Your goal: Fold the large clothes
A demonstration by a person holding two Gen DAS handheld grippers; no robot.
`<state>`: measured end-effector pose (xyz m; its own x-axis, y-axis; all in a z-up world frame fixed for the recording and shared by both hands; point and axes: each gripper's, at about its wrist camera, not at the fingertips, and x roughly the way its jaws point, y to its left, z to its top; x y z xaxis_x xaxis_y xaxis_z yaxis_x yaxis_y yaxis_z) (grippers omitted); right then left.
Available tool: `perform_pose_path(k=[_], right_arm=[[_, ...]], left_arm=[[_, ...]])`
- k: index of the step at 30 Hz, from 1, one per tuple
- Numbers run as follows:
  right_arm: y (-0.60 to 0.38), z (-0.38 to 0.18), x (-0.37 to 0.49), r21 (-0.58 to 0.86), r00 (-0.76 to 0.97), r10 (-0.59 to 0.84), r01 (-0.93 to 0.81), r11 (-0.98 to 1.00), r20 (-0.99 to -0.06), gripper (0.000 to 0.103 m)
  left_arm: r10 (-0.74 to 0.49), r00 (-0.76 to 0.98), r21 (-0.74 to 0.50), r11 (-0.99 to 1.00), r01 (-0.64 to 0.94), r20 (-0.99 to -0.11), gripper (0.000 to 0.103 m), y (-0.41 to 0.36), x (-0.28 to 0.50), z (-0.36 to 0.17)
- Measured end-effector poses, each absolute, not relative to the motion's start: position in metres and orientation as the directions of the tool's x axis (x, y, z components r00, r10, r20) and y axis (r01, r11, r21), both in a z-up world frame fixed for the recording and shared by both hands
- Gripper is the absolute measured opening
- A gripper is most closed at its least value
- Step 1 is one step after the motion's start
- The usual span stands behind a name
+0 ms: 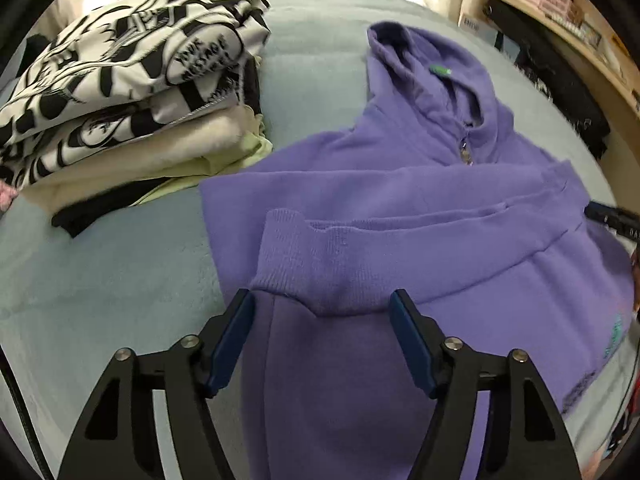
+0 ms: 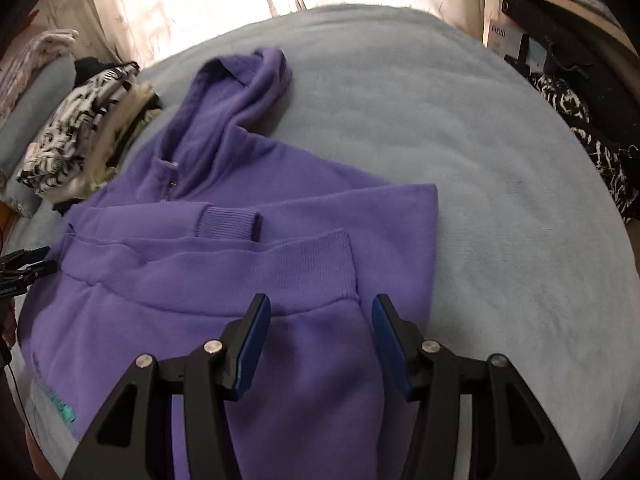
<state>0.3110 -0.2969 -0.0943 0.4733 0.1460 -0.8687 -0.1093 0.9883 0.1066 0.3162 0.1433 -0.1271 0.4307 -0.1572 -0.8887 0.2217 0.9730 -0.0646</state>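
L gripper (image 1: 322, 308) + R gripper (image 2: 318, 314): both agape, empty | 1 purple hoodie (image 1: 400, 208) | 2 cuffs | 1 clothes stack (image 1: 120, 92)

On the top garment of the folded pile (image 1: 120, 92) you see a printed speech bubble (image 1: 204, 60) with hand-drawn letters, upside down to you; "MESSAGE" seems to be one word, the rest you cannot make out. The teal print (image 1: 614, 338) near the hoodie (image 1: 400, 208) hem is too blurred to read. The box label (image 2: 500, 36) by the shelf is unreadable too.
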Motion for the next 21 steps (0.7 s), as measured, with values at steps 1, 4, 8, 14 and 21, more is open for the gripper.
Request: perform_pose_path(k=[1,4,8,14,21], right_arm=[[-0.297,-0.098,0.315,0.106,0.456,0.149,-0.119,0.987,-0.877,0.053],[-0.297,-0.105,0.32,0.125,0.423,0.184,-0.163,0.979,-0.888,0.053],[-0.296,-0.105,0.314,0.143,0.392,0.234,-0.248,0.958,-0.89,0.053],[-0.276,-0.101,0.293,-0.075,0.485,0.054,-0.242,0.967,-0.873,0.01],[-0.264,-0.038,0.246,-0.194,0.741,-0.059,-0.098,0.976,-0.669,0.007]], left_arm=[[-0.147,0.427,-0.049,0.972,0.232,-0.892,0.067,0.142,0.318,-0.129],[-0.129,0.425,-0.01,0.963,0.27,-0.896,0.066,0.139,0.318,-0.134],[-0.11,0.432,0.024,0.956,0.292,-0.895,0.035,0.143,0.315,-0.139],[-0.069,0.482,0.08,0.956,0.282,-0.874,0.009,0.14,0.303,-0.137],[-0.029,0.659,0.085,0.986,0.141,-0.752,0.007,0.15,0.277,-0.08]])
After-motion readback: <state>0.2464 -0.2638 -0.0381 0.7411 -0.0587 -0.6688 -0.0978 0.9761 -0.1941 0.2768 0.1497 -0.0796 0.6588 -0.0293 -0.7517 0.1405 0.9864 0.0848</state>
